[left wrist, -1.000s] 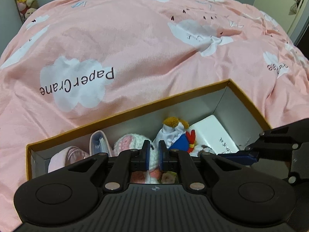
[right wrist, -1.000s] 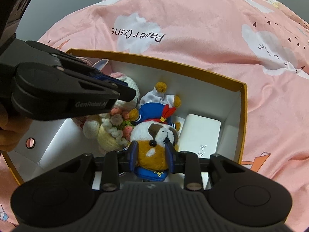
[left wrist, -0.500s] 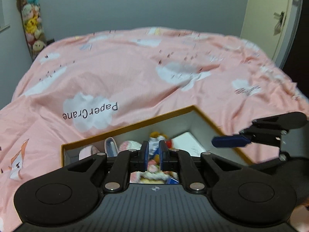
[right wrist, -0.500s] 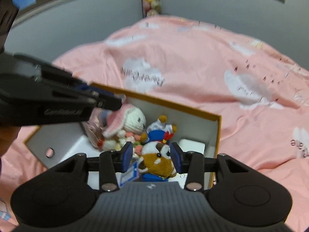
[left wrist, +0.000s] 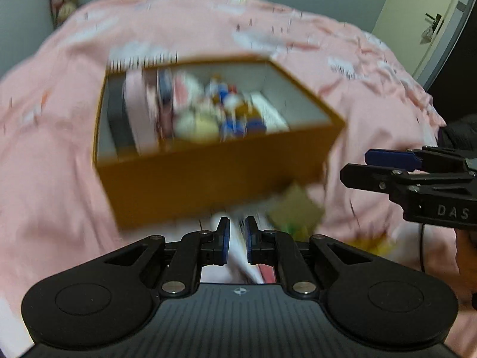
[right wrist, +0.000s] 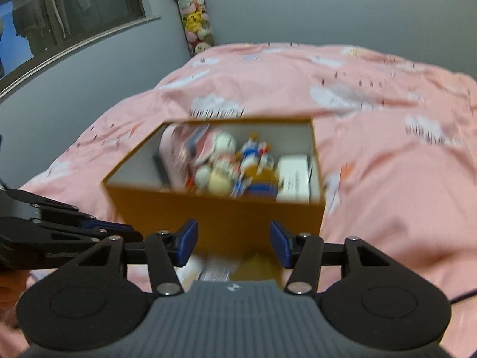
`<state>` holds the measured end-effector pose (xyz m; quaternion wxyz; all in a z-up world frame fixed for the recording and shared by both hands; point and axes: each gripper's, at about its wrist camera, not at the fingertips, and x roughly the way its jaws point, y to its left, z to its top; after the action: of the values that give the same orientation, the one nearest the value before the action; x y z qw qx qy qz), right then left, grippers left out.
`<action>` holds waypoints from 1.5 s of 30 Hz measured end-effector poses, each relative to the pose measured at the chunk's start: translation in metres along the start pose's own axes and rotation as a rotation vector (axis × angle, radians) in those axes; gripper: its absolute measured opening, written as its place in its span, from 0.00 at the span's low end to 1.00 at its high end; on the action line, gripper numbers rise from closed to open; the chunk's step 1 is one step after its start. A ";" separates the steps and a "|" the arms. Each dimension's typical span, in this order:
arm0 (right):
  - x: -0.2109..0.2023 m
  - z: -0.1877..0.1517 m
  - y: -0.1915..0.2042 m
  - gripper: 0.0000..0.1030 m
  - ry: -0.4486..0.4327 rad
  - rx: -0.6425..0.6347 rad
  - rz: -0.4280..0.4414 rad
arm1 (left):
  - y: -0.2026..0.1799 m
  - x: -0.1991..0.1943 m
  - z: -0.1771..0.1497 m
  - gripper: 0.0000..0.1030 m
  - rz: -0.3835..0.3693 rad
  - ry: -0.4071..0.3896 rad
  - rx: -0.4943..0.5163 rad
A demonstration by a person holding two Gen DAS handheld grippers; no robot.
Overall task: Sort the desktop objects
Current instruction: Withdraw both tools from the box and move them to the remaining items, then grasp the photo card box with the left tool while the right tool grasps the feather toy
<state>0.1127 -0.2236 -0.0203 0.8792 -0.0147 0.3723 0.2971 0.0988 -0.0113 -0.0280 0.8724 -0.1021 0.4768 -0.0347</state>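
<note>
left tongs [left wrist: 237, 240] tilt steeply down with blue pads nearly together and nothing gripped. ahead of them sits the orange box [left wrist: 208, 176], blurred, its long side running left to right, one corner toward the right tongs [left wrist: 372, 167]. from the right wrist, right tongs [right wrist: 234, 243] tilt down, jaws opening and empty; the box [right wrist: 220, 214] lies just beyond, stuffed toys [right wrist: 232, 164] inside, pink duvet [right wrist: 387, 155] beneath.
</note>
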 end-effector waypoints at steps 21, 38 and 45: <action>-0.021 -0.110 0.046 0.43 0.403 0.017 0.155 | -0.040 -0.020 -0.100 0.10 -0.096 0.243 0.049; -0.037 -0.082 0.032 0.43 0.314 0.007 0.166 | -0.002 -0.018 -0.047 0.24 -0.073 0.191 -0.108; -0.041 -0.040 0.016 0.43 0.154 -0.009 0.081 | 0.029 0.046 -0.035 0.37 -0.015 0.289 -0.258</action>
<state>0.0559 -0.2412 -0.0190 0.8352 -0.0262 0.4377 0.3319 0.0931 0.0052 -0.0902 0.7742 -0.2107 0.5968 0.0060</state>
